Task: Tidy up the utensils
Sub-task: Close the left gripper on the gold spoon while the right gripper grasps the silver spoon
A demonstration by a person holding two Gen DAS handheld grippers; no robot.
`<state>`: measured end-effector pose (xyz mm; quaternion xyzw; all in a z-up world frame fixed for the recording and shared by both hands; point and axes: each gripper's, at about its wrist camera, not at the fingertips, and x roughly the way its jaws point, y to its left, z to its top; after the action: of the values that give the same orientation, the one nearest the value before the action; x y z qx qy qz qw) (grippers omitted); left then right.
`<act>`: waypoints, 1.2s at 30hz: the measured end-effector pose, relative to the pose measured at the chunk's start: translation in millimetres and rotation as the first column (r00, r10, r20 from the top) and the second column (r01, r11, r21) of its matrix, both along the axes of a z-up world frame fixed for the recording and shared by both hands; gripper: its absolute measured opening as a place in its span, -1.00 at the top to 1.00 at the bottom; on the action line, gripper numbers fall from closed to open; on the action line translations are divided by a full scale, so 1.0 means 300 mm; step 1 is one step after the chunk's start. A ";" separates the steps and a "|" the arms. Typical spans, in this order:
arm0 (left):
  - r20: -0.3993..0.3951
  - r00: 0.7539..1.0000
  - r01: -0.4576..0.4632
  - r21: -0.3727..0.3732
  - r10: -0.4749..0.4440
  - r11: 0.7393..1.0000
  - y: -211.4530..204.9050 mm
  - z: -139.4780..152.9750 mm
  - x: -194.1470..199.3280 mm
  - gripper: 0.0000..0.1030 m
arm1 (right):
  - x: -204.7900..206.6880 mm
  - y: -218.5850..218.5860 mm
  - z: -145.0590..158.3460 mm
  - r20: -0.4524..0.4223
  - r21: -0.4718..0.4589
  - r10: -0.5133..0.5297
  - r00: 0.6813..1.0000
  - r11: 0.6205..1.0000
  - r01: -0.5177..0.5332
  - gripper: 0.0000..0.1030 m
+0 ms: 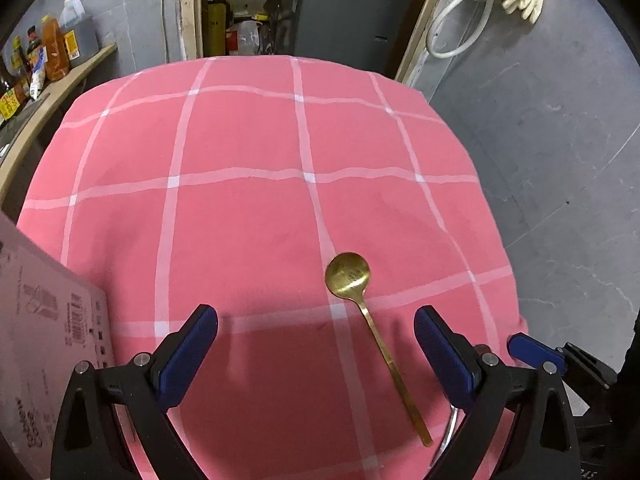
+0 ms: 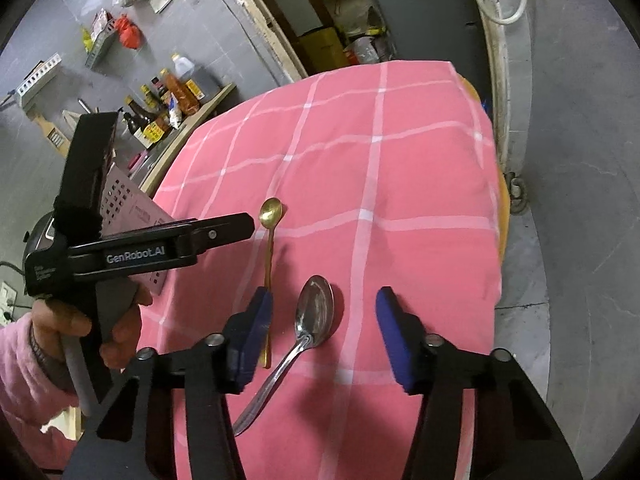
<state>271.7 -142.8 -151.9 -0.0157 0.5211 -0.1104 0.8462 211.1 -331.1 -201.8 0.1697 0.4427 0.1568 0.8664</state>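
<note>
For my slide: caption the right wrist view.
Open right gripper over a silver spoon beside a gold spoon on pink checked cloth.

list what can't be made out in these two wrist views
- Long gold metal spoon: handle's lower stretch hidden behind right gripper finger, right wrist view.
- Silver metal spoon: in left wrist view, only a sliver shows by the left gripper.
- Pink printed box: cut off by frame edge, text unreadable.

We read "GenRobot.AI" on the side of the left gripper (image 2: 224, 236); print on the pink box (image 1: 44, 344) stays illegible.
</note>
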 end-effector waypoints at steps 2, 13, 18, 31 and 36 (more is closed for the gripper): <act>-0.003 1.000 0.008 0.010 -0.008 1.000 -0.010 -0.007 0.003 -0.91 | 0.010 0.002 -0.007 -0.003 0.005 0.012 1.000 1.000 -0.012 0.24; -0.042 0.997 0.070 0.007 -0.069 0.998 -0.057 -0.042 0.051 -0.23 | 0.042 0.015 -0.035 -0.026 0.026 0.078 0.997 0.997 -0.077 0.42; -0.047 0.996 0.072 0.007 -0.071 0.997 -0.064 -0.049 0.077 -0.16 | 0.048 0.018 -0.046 -0.043 0.012 0.079 0.996 0.997 -0.078 0.50; -0.031 0.996 0.084 0.020 -0.083 0.996 -0.072 -0.049 0.080 -0.06 | 0.058 0.034 -0.056 -0.065 -0.037 0.042 0.997 0.998 -0.044 0.75; -0.031 0.997 0.074 0.008 -0.074 0.997 -0.052 -0.050 0.087 0.20 | 0.062 0.031 -0.062 -0.068 -0.023 0.021 0.997 0.999 -0.023 0.90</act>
<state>297.9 -158.4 -166.8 0.0055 0.5347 -0.1391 0.8335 229.7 -321.7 -220.5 0.1596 0.4754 0.1553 0.8511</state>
